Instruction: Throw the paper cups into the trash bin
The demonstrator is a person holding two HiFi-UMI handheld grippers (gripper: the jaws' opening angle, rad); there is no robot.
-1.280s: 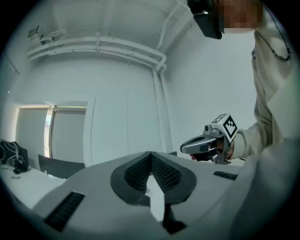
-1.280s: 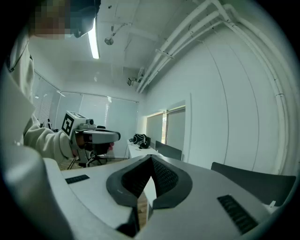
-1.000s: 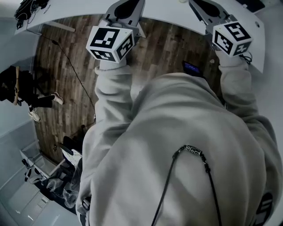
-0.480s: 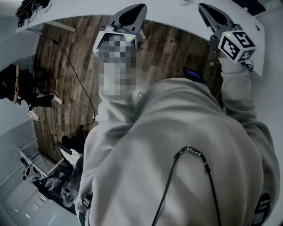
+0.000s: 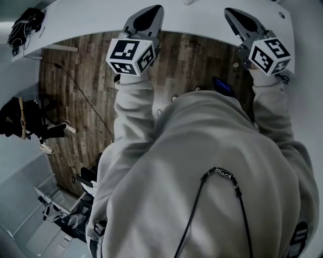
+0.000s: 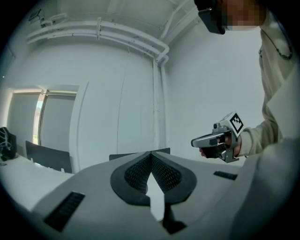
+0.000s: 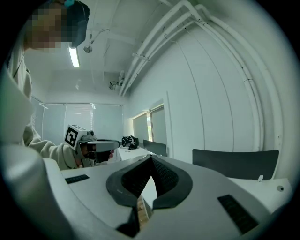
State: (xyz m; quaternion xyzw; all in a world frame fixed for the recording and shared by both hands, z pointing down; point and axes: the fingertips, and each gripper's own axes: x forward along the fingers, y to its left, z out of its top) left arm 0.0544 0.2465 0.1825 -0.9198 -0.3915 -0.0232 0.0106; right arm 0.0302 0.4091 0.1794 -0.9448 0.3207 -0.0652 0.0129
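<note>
No paper cup or trash bin shows in any view. In the head view both grippers are held up in front of the person's chest, pointing out over a white table. My left gripper [image 5: 153, 10] has its jaws together with nothing between them, and its own view shows the tips [image 6: 151, 154] meeting. My right gripper [image 5: 230, 12] is likewise shut and empty, its tips [image 7: 151, 158] touching. Each gripper view catches the other one: the right gripper [image 6: 199, 140] and the left gripper [image 7: 112, 143], both level in mid-air.
A curved white table [image 5: 91, 20] runs along the top, with a dark bag [image 5: 25, 22] at its left end. Wooden floor [image 5: 75, 95] lies below it. Another person [image 5: 30, 123] stands at the left. Dark chair backs [image 7: 234, 161] and a white wall are ahead.
The head view has tilted, so more of the white table shows at the top. Both grippers sit slightly lower in frame and stay shut.
</note>
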